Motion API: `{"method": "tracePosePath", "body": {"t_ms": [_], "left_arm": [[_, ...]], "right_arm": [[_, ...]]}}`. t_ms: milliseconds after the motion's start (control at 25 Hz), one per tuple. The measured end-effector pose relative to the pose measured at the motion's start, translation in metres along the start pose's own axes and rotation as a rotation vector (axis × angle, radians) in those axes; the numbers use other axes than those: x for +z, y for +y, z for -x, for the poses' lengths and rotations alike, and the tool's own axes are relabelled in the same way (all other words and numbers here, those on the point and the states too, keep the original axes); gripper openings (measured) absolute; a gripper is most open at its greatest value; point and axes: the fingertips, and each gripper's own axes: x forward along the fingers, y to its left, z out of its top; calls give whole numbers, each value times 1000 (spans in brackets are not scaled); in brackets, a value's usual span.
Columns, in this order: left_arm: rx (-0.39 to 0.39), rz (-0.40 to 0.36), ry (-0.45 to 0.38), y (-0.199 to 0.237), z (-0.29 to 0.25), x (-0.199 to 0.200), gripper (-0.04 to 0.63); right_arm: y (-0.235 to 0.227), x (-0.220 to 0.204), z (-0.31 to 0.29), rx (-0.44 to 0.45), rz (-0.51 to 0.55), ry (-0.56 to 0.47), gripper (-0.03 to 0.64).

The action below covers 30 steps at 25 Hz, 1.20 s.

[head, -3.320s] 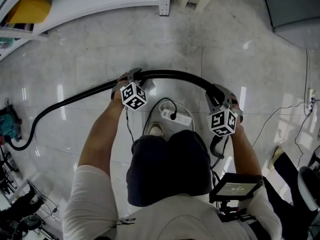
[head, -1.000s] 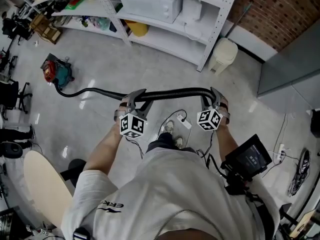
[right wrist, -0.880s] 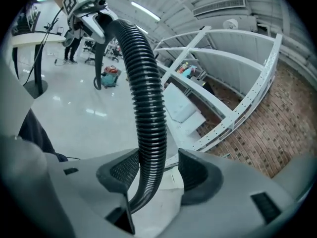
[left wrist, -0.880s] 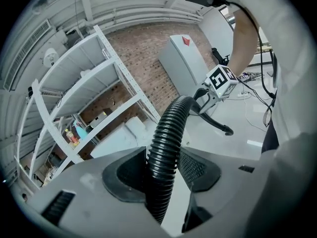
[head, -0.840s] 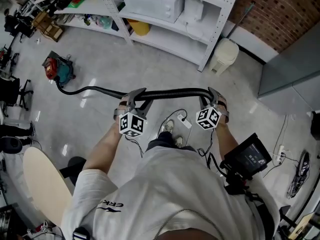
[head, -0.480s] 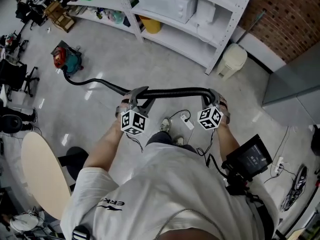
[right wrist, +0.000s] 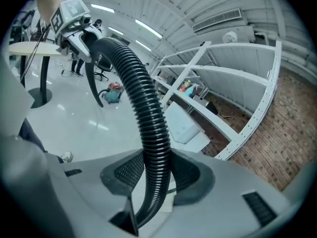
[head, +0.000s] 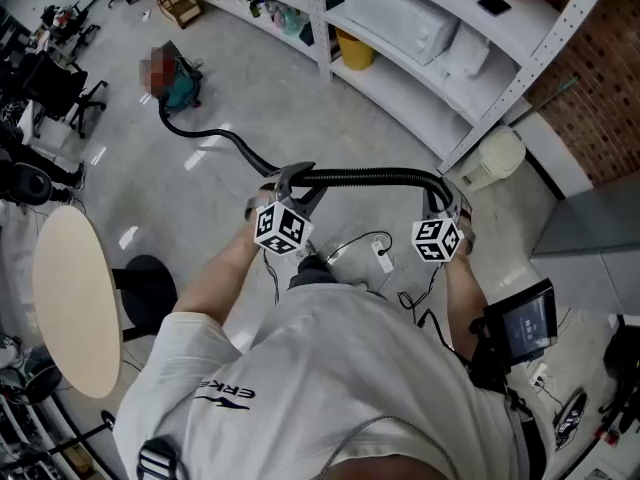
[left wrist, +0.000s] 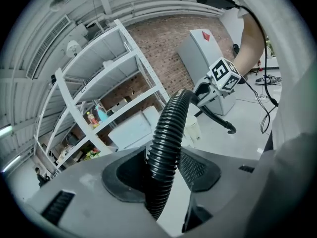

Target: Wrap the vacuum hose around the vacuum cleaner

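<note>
One hose [head: 362, 176], left tool [head: 298, 183] gripping, right tool [head: 443, 198] closing

The vacuum hose [head: 370, 176] is black ribbed plastic with a slight sheen. The floor [head: 250, 88] is smooth and glossy. The shelving [head: 322, 28] is white painted metal. The wall [head: 600, 78] is rough brick.

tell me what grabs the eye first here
A black ribbed vacuum hose stretches across the middle, gripped by the left tool and the right tool, whose jaws have just been closing on it. It trails away to the vacuum cleaner on the floor at upper left.
</note>
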Motion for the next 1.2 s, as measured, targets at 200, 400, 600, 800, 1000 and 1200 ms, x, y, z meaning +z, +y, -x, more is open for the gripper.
{"method": "tracePosePath", "body": {"t_ms": [200, 400, 600, 800, 1000, 1200], "left_arm": [[30, 68, 5, 27, -7, -20, 193], [43, 100, 3, 62, -15, -41, 193], [57, 116, 0, 104, -25, -64, 193], [60, 146, -2, 143, -34, -90, 193], [71, 176, -5, 189, -35, -124, 193], [82, 211, 3, 227, -36, -156, 193]], "right_arm": [[-8, 35, -21, -13, 17, -34, 166], [-9, 69, -47, -20, 24, -53, 166], [-10, 109, -75, -38, 28, -69, 166], [-6, 147, -107, -54, 37, -62, 166], [4, 197, -135, -75, 56, -77, 166], [17, 238, -163, -88, 64, -88, 166]]}}
